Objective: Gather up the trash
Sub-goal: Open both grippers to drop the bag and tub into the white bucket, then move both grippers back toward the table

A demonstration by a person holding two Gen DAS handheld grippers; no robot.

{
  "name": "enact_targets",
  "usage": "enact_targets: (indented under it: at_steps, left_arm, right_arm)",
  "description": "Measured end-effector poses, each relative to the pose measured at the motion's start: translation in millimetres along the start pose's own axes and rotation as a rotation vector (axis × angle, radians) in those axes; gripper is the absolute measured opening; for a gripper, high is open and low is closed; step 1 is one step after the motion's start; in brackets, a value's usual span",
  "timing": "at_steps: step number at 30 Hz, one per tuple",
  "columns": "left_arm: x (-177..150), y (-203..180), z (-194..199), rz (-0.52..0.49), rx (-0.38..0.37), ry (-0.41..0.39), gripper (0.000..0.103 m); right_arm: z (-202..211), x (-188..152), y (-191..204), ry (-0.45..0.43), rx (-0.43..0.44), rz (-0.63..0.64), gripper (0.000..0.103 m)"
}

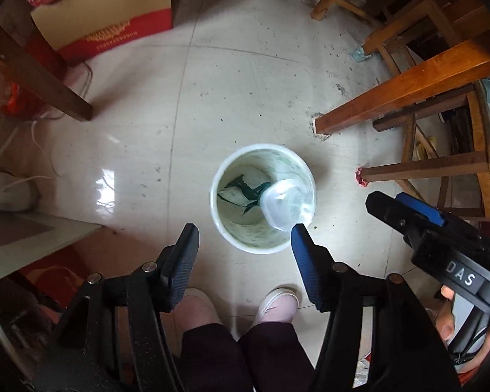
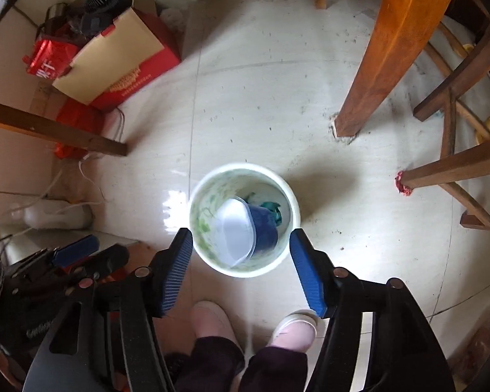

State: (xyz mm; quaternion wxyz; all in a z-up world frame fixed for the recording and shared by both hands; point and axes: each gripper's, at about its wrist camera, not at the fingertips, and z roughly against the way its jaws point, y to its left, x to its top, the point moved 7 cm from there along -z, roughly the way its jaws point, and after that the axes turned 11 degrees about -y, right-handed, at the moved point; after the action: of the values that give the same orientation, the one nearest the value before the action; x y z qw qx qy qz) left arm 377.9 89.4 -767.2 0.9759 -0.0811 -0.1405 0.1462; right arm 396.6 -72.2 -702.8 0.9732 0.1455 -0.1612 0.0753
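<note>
A white trash bin [image 1: 254, 249] with a green pattern inside stands on the tiled floor. A clear plastic container [image 1: 285, 204] and a dark green wrapper [image 1: 243, 189] lie in it. My left gripper [image 1: 245, 238] hovers over the bin's near rim, open, with nothing between its pads. In the right wrist view the bin [image 2: 245, 271] holds the clear container [image 2: 233, 233], a dark blue cup [image 2: 265, 232] and the green wrapper [image 2: 273, 210]. My right gripper [image 2: 241, 245] hangs open above the bin and holds nothing. Each gripper shows at the edge of the other's view.
Wooden table and chair legs [image 1: 405, 93] stand to the right of the bin, and a dark wooden leg [image 1: 39, 68] to the left. A red and tan cardboard box [image 1: 104, 16] sits at the back left. White cables run to a power strip [image 2: 57, 217]. The person's pink slippers [image 2: 294, 330] are below.
</note>
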Motion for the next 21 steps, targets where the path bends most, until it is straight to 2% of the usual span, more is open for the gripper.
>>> enact_targets:
  at_steps: [7, 13, 18, 21]
  left_arm:
    - [18, -11, 71, -0.006, -0.009, -0.055, 0.058]
    - [39, -26, 150, -0.011, -0.026, -0.102, 0.058]
    - [72, -38, 235, -0.046, -0.038, -0.204, 0.058]
    - [94, -47, 291, -0.082, -0.037, -0.283, 0.058]
  right_arm:
    - [60, 13, 15, -0.021, -0.021, 0.044, 0.058]
    - [138, 34, 36, -0.065, -0.028, 0.054, 0.058]
    - [206, 57, 60, -0.141, -0.008, 0.042, 0.058]
    - [260, 78, 82, -0.228, 0.015, 0.038, 0.058]
